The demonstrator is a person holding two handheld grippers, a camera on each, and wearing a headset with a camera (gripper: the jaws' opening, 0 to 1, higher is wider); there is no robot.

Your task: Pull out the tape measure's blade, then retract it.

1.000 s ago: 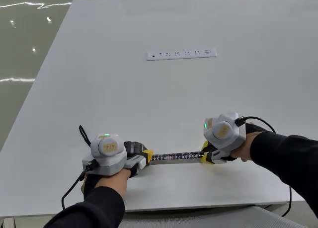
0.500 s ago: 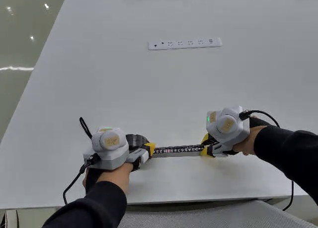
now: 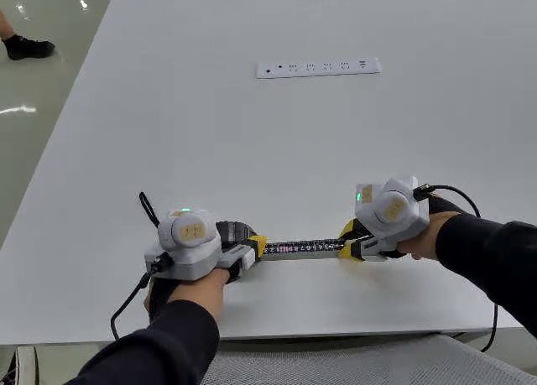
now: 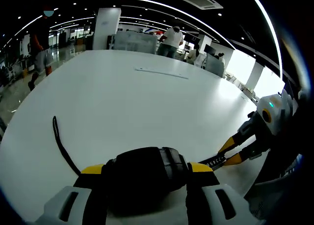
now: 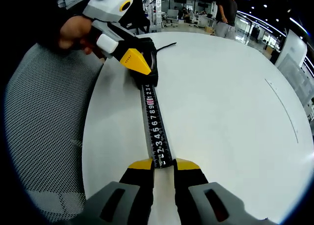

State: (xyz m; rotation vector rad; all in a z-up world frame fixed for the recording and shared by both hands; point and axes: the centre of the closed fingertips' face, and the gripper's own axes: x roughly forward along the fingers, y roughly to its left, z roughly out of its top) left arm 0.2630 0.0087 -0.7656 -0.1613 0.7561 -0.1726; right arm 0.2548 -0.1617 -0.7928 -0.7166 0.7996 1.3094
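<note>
Black case [image 3: 233, 234], lower left of frame, sits clamped in my left gripper [image 3: 245, 255]; my right gripper [image 3: 346, 241] pinches the blade [image 3: 302, 248] tip; best moved straight and level, without twist.

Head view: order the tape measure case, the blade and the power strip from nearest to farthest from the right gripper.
1. blade: its end sits between the jaws of the right gripper.
2. tape measure case: at the blade's other end, to the left.
3. power strip: far up the table, toward its back.
</note>
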